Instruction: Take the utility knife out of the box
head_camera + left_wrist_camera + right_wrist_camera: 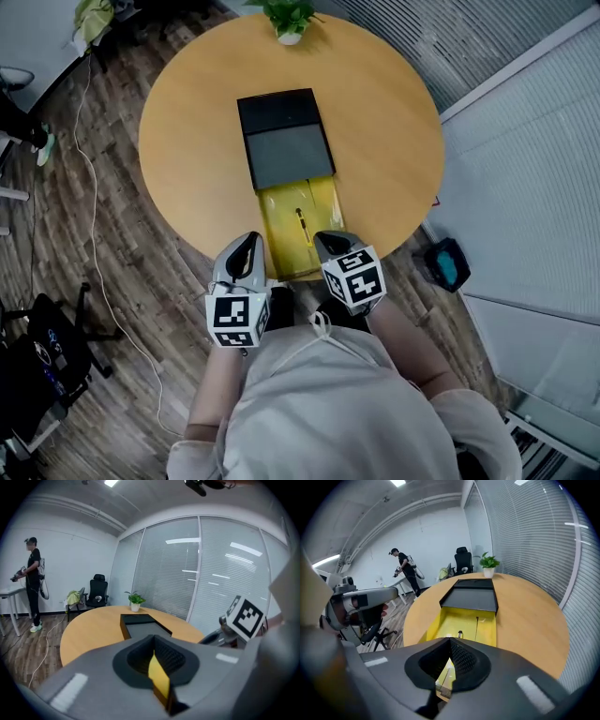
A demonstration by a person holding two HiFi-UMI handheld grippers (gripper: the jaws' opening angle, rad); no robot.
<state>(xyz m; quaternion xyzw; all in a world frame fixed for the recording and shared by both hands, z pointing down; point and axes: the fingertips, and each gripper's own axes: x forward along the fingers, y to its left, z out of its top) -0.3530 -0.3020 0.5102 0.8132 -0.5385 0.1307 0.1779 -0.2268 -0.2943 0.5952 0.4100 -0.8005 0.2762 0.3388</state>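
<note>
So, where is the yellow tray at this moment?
Head view: the yellow tray sticks out of the black box toward the person, at the table's near edge, ahead of the left gripper and right gripper.

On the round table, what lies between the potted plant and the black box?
Nothing: only bare wooden table top separates the potted plant from the black box. The head view shows this stretch clearly, and the right gripper view agrees.

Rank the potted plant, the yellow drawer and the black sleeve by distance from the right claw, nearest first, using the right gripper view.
1. Yellow drawer, pulled out at the near edge of the table.
2. Black sleeve, mid-table, behind the drawer.
3. Potted plant, at the far edge.
</note>
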